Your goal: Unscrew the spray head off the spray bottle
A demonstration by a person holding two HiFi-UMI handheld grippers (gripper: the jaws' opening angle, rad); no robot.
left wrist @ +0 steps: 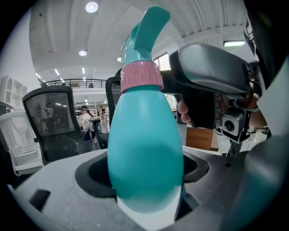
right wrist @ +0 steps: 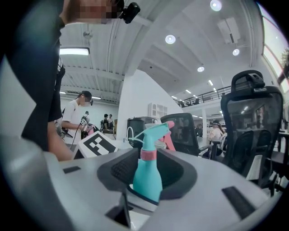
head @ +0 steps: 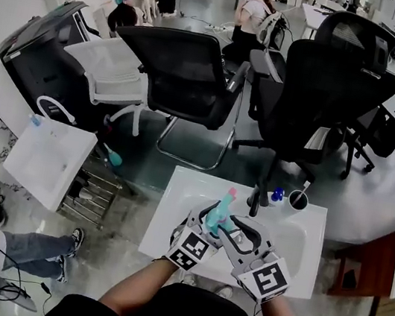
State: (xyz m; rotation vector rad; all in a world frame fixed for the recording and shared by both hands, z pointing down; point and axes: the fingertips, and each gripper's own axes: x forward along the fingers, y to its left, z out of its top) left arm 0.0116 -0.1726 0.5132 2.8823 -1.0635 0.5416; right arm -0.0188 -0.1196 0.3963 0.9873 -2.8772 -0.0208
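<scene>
The teal spray bottle (head: 218,214) with a pink collar and pink nozzle tip is held above the white table (head: 177,188). My left gripper (head: 209,222) is shut on its body, which fills the left gripper view (left wrist: 144,149) below the pink collar (left wrist: 140,77) and the teal spray head (left wrist: 145,31). My right gripper (head: 234,235) sits close on the right, jaws open. In the right gripper view the bottle (right wrist: 148,177) stands upright in the hollow between the jaws (right wrist: 146,195), with gaps on both sides. The spray head (right wrist: 156,131) sits on the bottle.
At the table's back edge stand a cup (head: 297,200), a small blue bottle (head: 276,195) and a black upright piece (head: 255,198). Black office chairs (head: 189,76) (head: 324,85) stand beyond it. A second white table (head: 46,157) is at the left. People are seated farther back.
</scene>
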